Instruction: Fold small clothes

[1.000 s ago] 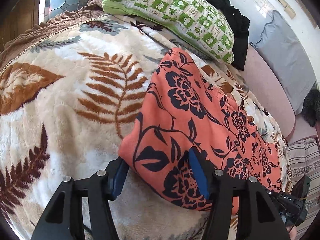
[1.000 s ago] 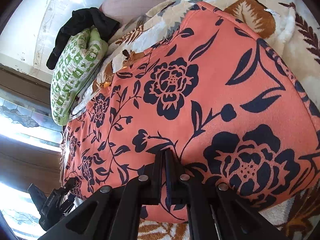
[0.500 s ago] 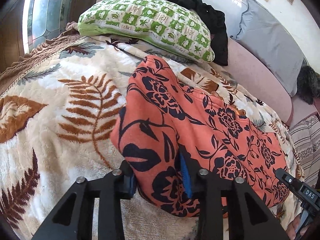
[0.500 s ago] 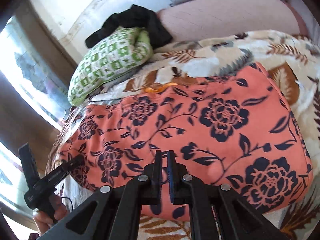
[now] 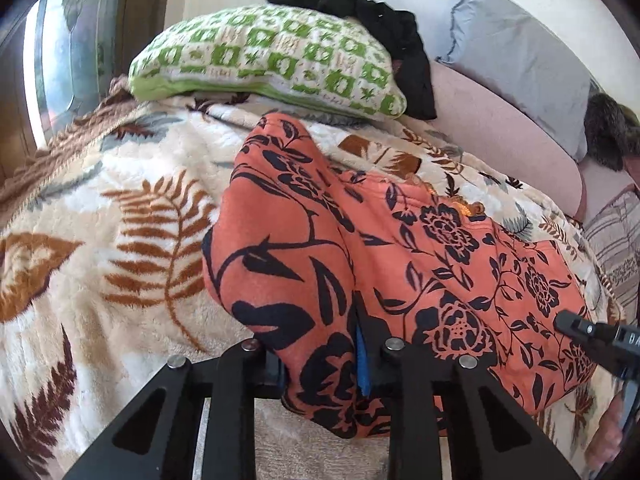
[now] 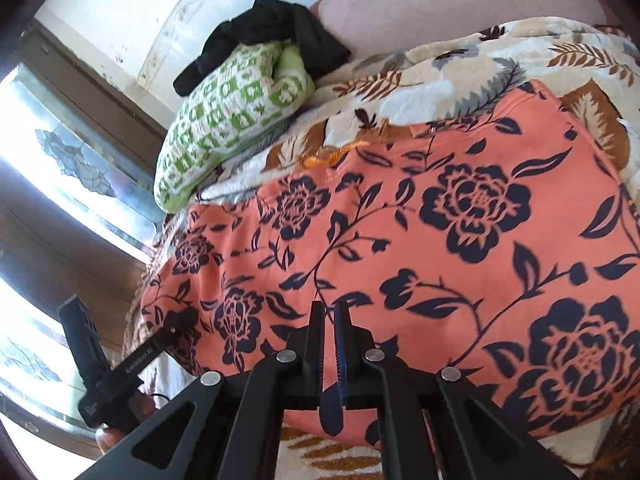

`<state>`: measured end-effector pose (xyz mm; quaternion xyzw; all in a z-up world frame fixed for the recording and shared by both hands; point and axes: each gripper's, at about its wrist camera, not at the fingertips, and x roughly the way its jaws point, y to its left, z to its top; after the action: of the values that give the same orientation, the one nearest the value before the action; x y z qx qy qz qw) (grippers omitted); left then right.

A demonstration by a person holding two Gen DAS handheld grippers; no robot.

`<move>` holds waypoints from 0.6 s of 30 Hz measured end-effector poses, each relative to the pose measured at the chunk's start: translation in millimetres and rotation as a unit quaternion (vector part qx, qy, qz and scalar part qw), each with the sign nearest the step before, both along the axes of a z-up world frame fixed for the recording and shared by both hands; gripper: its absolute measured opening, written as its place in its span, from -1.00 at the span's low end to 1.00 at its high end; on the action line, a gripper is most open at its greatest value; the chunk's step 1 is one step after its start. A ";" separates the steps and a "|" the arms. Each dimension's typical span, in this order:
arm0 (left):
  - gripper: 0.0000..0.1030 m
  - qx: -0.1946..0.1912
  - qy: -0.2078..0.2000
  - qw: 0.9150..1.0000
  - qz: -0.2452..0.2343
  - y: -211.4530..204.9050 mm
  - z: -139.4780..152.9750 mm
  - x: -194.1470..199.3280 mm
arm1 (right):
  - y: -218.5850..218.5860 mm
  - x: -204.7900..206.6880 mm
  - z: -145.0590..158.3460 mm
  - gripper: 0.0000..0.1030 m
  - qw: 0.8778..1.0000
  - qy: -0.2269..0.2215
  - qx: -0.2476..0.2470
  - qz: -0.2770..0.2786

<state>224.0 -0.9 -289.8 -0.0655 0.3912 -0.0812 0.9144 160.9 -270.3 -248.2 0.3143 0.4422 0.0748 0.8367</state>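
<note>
An orange garment with black flowers (image 5: 400, 264) lies spread on a leaf-patterned blanket (image 5: 120, 220). My left gripper (image 5: 320, 364) is closed down on a thick bunch of the garment's near-left corner, with cloth filling the gap between its fingers. My right gripper (image 6: 330, 344) is shut on the garment's near edge (image 6: 440, 280) with its jaws almost touching. The right gripper also shows at the right edge of the left wrist view (image 5: 596, 336), and the left gripper at the lower left of the right wrist view (image 6: 120, 364).
A green and white checked pillow (image 5: 272, 64) lies at the bed's far end with a black garment (image 5: 372, 20) on it. A grey pillow (image 5: 516, 60) and pink bedding (image 5: 500, 136) lie at the right. A window (image 5: 60, 60) is at the left.
My left gripper has closed from wide open onto the garment's corner and bunched it. Both views have tilted up, and the garment's near edge has shifted with the grippers.
</note>
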 end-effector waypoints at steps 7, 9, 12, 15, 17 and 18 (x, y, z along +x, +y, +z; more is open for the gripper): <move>-0.53 0.083 -0.032 0.993 -0.074 -61.9 34.0 -10.8 | -74.5 -12.5 8.0 -0.86 0.997 0.001 0.034 -0.072; -0.56 0.096 -0.042 0.990 -0.099 -83.9 44.1 -13.8 | -91.7 -17.5 5.4 -0.86 0.996 0.005 0.039 -0.083; -0.60 0.116 -0.052 0.983 -0.136 -120.0 55.3 -19.8 | -114.6 -23.5 -1.2 -0.86 0.992 -0.003 0.088 -0.089; -0.63 0.127 -0.052 0.977 -0.165 -155.7 57.8 -19.5 | -133.0 -32.0 0.3 -0.86 0.989 -0.022 0.110 -0.094; -0.65 0.126 -0.042 0.974 -0.181 -178.2 54.5 -18.1 | -144.9 -37.3 2.2 -0.86 0.986 -0.037 0.129 -0.099; -0.65 0.132 -0.037 0.973 -0.187 -190.0 51.1 -17.3 | -150.9 -39.6 2.9 -0.85 0.984 -0.043 0.140 -0.102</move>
<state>206.7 -190.9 -238.6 0.1334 0.3694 -0.2009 0.8974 121.3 -421.2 -245.2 0.4685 0.3562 0.0639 0.8059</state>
